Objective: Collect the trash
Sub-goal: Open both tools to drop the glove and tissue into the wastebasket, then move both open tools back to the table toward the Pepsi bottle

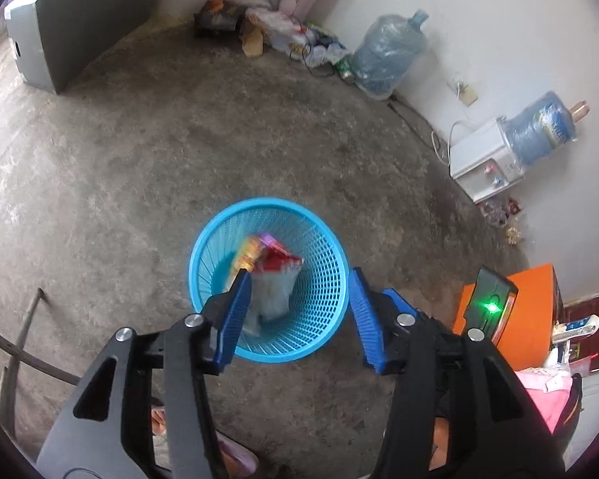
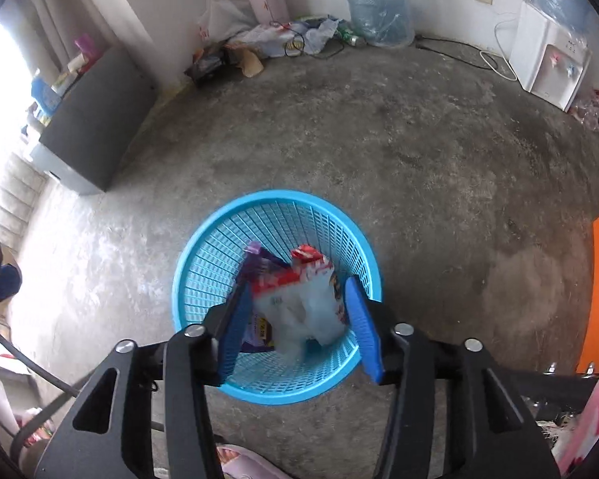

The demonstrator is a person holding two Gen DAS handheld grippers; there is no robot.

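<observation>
Left wrist view: the left gripper (image 1: 299, 279) hangs above a blue mesh basket (image 1: 223, 221) standing on a bare concrete floor (image 1: 179, 139). Its jaws stand apart and released; nothing is pressed between the blue pads (image 1: 235, 315). Inside the basket lie snack wrappers (image 1: 273, 275): a clear packet with a red top, and behind it a yellow-and-purple one. Only this view shows the right gripper's body (image 1: 493, 303), with a green light lit, just right of the basket, and the orange box (image 1: 535, 315) behind it almost whole. The blue bottle (image 1: 539, 129) on the white water dispenser (image 1: 483, 159) also appears here in full.

Right wrist view: the right gripper (image 2: 297, 291) hangs over the same basket (image 2: 203, 247), jaws likewise parted and gripping nothing. The wrappers (image 2: 299, 299) show more clearly here: two clear, red-topped packets side by side and a purple one at their left. All stand roughly on end, red tops toward the far rim, long axes running from the near wall of the basket up and away from the camera. Their edges are blurred, so whether they rest on the bottom cannot be told. Only this view shows the bright window side at the left and a blue finger (image 2: 0, 279) of the left gripper at the left edge.

Both views share the litter pile (image 2: 259, 44) in the far corner and the grey cabinet (image 2: 96, 127).
</observation>
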